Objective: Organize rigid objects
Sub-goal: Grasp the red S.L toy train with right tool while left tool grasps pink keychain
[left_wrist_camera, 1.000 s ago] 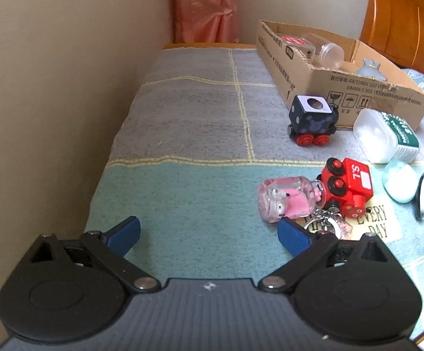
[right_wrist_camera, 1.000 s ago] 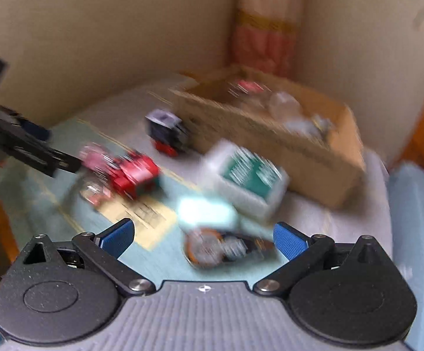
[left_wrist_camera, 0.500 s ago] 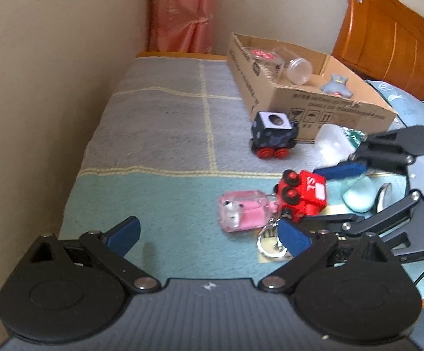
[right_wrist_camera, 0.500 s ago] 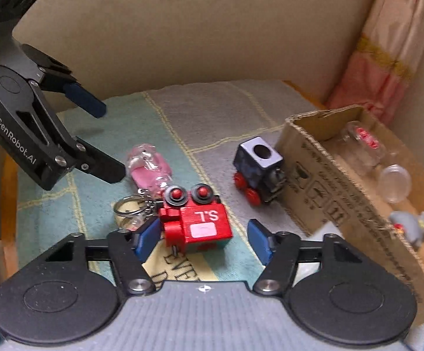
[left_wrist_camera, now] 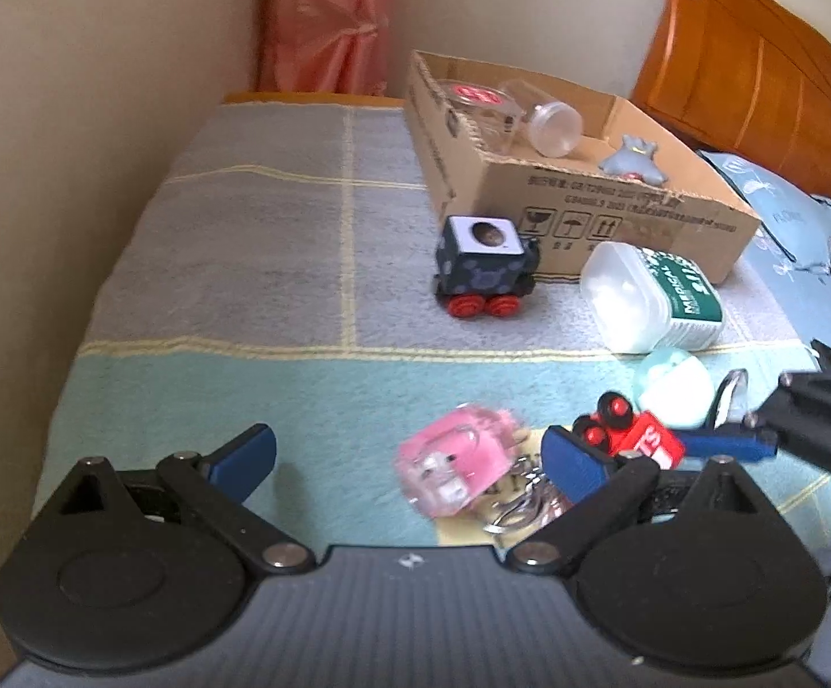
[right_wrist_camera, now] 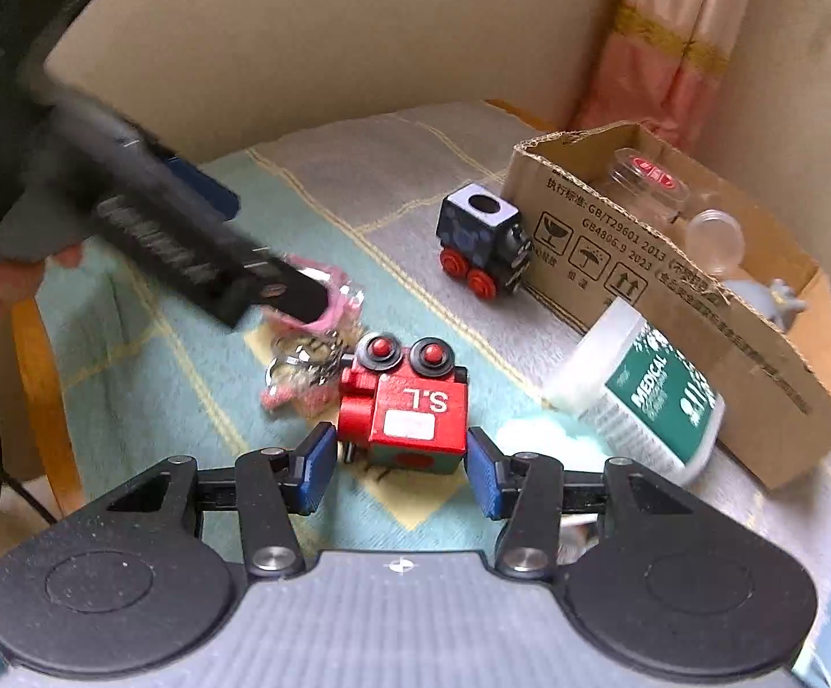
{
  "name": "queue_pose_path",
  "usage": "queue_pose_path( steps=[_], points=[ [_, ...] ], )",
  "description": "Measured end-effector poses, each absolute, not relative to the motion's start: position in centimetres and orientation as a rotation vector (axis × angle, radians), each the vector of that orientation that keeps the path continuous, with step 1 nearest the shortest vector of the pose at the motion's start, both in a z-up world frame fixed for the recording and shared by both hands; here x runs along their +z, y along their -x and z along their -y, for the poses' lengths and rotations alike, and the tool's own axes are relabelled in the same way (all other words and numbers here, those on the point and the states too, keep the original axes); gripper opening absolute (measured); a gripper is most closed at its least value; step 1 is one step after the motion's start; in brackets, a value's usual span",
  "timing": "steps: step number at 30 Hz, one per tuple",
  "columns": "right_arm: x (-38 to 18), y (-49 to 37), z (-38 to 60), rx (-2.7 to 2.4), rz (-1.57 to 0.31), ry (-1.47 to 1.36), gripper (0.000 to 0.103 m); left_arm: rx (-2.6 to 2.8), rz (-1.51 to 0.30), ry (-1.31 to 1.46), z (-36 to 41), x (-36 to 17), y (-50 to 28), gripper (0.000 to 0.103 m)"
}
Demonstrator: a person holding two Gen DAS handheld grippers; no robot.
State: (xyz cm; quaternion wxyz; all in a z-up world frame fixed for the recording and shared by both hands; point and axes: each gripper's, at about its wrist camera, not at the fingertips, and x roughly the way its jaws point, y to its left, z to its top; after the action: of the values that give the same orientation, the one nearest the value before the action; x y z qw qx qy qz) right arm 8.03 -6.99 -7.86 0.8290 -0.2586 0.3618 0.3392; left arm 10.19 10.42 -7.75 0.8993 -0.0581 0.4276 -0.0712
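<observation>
A red toy train marked "S.L" (right_wrist_camera: 410, 401) sits on a blanket-covered surface, its rear between the blue pads of my right gripper (right_wrist_camera: 401, 467), which is nearly closed around it; contact is not clear. It also shows in the left wrist view (left_wrist_camera: 639, 438). My left gripper (left_wrist_camera: 410, 458) is wide open, hovering just above a pink clear keychain toy (left_wrist_camera: 455, 467) with metal rings. A dark blue toy train with red wheels (left_wrist_camera: 487, 266) stands further back. An open cardboard box (left_wrist_camera: 616, 212) holds a clear jar, a plastic cup and a grey figure.
A white medical-wipes tub (left_wrist_camera: 650, 298) lies on its side before the box. A pale mint round object (left_wrist_camera: 673, 390) lies beside the red train. A wall runs along the left, a wooden headboard (left_wrist_camera: 759, 74) at back right, a card (right_wrist_camera: 410, 493) under the toys.
My right gripper has narrowed around the red train's rear. My left gripper has moved in over the pink keychain toy, still open.
</observation>
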Motion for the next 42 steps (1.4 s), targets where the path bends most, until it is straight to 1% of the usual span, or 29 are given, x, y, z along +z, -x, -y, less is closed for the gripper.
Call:
queue_pose_path(
  steps=[9, 10, 11, 12, 14, 20, 22, 23, 25, 31, 38, 41, 42],
  points=[
    [-8.1, -8.0, 7.2, 0.707, -0.773, 0.506, 0.054, -0.089, -0.909, 0.143, -9.8, -7.8, -12.1, 0.097],
    [-8.1, -8.0, 7.2, 0.705, -0.769, 0.507, 0.054, -0.081, -0.922, 0.147, -9.7, -8.0, -12.2, 0.096],
    [-8.0, -8.1, 7.2, 0.704, -0.764, 0.509, 0.055, -0.077, -0.931, 0.149, -9.5, -8.2, -12.2, 0.093],
    [-8.0, -8.1, 7.2, 0.704, -0.758, 0.509, 0.055, -0.072, -0.941, 0.151, -9.5, -8.4, -12.1, 0.087],
    [-7.9, -8.3, 7.1, 0.708, -0.752, 0.509, 0.056, -0.053, -0.936, 0.146, -9.4, -8.4, -11.6, 0.087],
    [-8.0, -8.4, 6.8, 0.708, -0.745, 0.505, 0.059, -0.005, -0.965, 0.148, -9.0, -8.1, -10.9, 0.076],
    [-8.1, -8.5, 6.7, 0.709, -0.747, 0.500, 0.060, 0.004, -0.966, 0.138, -8.7, -8.0, -10.9, 0.068],
    [-8.2, -8.5, 6.6, 0.707, -0.747, 0.497, 0.061, 0.007, -0.965, 0.137, -8.6, -8.0, -10.9, 0.065],
    [-8.2, -8.6, 6.5, 0.709, -0.745, 0.489, 0.062, 0.004, -0.958, 0.137, -8.4, -7.9, -10.9, 0.055],
    [-8.4, -8.9, 5.9, 0.718, -0.754, 0.461, 0.063, 0.000, -0.950, 0.138, -8.6, -7.9, -10.9, 0.055],
    [-7.9, -9.2, 4.8, 0.728, -0.736, 0.431, 0.074, -0.012, -0.948, 0.126, -8.5, -7.9, -10.9, 0.055],
    [-7.9, -9.7, 4.6, 0.723, -0.748, 0.416, 0.074, -0.021, -0.944, 0.123, -8.5, -7.9, -10.8, 0.055],
    [-7.9, -9.7, 4.6, 0.719, -0.748, 0.414, 0.069, -0.023, -0.942, 0.121, -8.6, -7.9, -10.8, 0.055]
  ],
)
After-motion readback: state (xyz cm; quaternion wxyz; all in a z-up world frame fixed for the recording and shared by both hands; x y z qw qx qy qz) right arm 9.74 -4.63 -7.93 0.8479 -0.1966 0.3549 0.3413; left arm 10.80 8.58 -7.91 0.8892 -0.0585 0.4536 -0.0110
